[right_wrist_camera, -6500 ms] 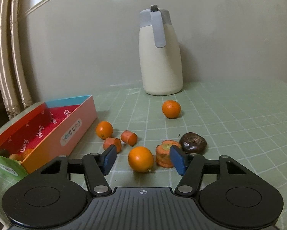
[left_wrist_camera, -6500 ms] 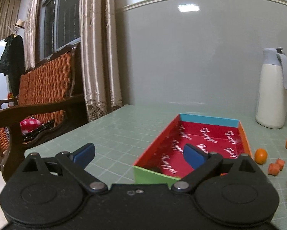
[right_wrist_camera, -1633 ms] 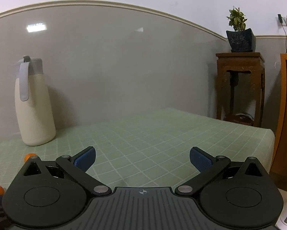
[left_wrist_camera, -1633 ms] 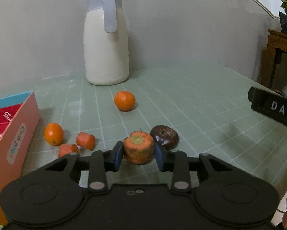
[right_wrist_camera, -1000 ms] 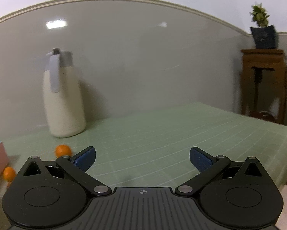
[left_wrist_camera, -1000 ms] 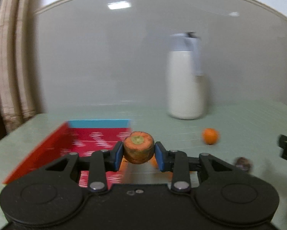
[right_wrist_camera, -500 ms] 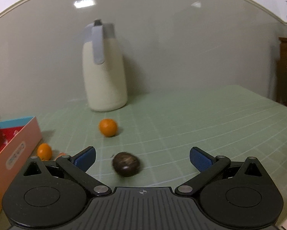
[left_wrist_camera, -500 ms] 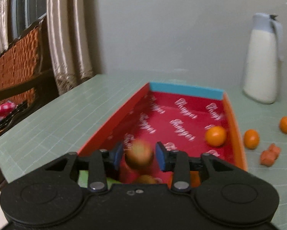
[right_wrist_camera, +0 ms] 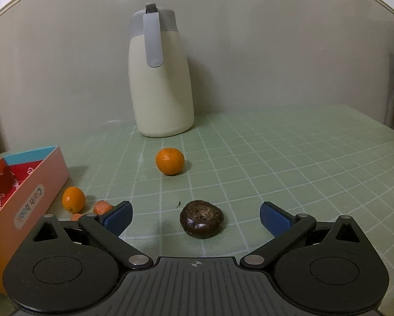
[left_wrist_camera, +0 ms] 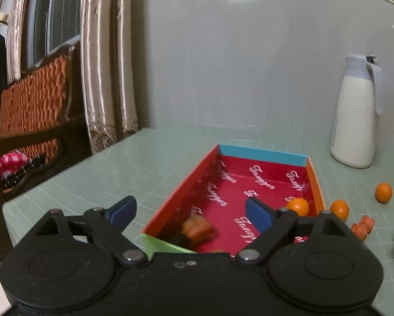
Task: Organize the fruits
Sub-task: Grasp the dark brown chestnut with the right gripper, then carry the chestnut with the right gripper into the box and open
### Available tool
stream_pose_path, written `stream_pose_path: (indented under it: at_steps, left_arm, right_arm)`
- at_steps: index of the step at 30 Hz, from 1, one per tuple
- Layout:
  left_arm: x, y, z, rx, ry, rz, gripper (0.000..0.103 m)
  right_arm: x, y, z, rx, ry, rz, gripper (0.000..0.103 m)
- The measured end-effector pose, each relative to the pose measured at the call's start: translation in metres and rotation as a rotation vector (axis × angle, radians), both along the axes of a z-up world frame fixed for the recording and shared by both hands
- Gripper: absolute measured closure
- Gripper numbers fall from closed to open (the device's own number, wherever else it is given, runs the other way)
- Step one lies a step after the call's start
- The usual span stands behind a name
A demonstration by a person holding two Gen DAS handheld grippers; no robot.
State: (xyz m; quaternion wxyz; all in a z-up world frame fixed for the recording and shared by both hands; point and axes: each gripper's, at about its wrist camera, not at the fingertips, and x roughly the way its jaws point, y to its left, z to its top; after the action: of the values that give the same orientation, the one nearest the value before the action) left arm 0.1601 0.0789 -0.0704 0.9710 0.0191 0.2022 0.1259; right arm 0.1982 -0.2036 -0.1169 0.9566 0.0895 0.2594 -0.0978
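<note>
My left gripper (left_wrist_camera: 190,212) is open above the near end of the red cardboard box (left_wrist_camera: 215,158). A carrot chunk (left_wrist_camera: 197,227) lies in the box below it, beside a dark fruit. A small orange (left_wrist_camera: 298,206) sits in the box by its right wall. My right gripper (right_wrist_camera: 195,216) is open and empty, with a dark brown round fruit (right_wrist_camera: 200,221) on the table between its fingers. An orange (right_wrist_camera: 169,161) lies farther back. Another orange (right_wrist_camera: 73,199) and carrot pieces (right_wrist_camera: 102,206) lie beside the box (right_wrist_camera: 25,189).
A cream thermos jug (right_wrist_camera: 160,79) with a grey lid stands at the back by the wall; it also shows in the left wrist view (left_wrist_camera: 357,113). A wooden bench (left_wrist_camera: 31,121) and curtains (left_wrist_camera: 102,60) stand left of the green gridded table (right_wrist_camera: 275,163).
My left gripper has opened and the carrot chunk has dropped into the box. My right gripper has moved closer to the dark fruit, which now sits between its fingers.
</note>
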Motion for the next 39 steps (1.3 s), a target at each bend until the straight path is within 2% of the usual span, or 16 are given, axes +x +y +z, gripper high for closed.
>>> stream_pose_path:
  at_steps: [3, 7, 10, 14, 16, 18, 22, 25, 29, 32, 39]
  left_arm:
    - [-0.003, 0.006, 0.000, 0.012, -0.006, 0.000, 0.018]
    - [-0.011, 0.015, -0.001, 0.006, 0.002, 0.013, 0.018]
    - [-0.018, 0.024, -0.003, 0.000, 0.012, 0.031, 0.016]
    - [-0.026, 0.033, -0.004, -0.007, 0.019, 0.050, 0.016]
    - [-0.030, 0.036, -0.003, -0.006, 0.014, 0.068, 0.015]
    - [-0.034, 0.041, -0.002, -0.009, 0.010, 0.086, 0.013]
    - [-0.039, 0.051, -0.001, -0.040, 0.013, 0.118, 0.013]
    - [-0.040, 0.057, -0.002, -0.057, 0.018, 0.136, 0.013]
    - [-0.040, 0.062, -0.004, -0.069, 0.027, 0.152, 0.013]
    - [-0.040, 0.068, -0.006, -0.099, 0.039, 0.165, 0.013]
    - [-0.041, 0.084, -0.009, -0.167, 0.063, 0.211, 0.013]
  right_arm:
    - [0.003, -0.003, -0.001, 0.025, 0.032, 0.011, 0.021]
    - [0.010, -0.002, -0.007, 0.047, 0.074, 0.013, 0.023]
    - [0.013, 0.003, -0.007, 0.020, 0.086, 0.029, 0.034]
    - [0.014, 0.004, -0.010, 0.007, 0.099, 0.021, 0.040]
    - [0.015, 0.005, -0.011, -0.009, 0.098, 0.019, 0.056]
    - [0.015, 0.007, -0.011, -0.033, 0.101, 0.025, 0.063]
    - [0.013, 0.010, -0.012, -0.034, 0.095, 0.050, 0.063]
    - [0.008, 0.012, -0.009, 0.008, 0.069, 0.074, 0.063]
    - [0.001, 0.024, -0.001, 0.019, 0.012, 0.135, 0.063]
    - [-0.006, 0.031, 0.006, 0.077, -0.050, 0.194, 0.063]
    - [-0.020, 0.061, 0.022, 0.134, -0.187, 0.364, 0.063]
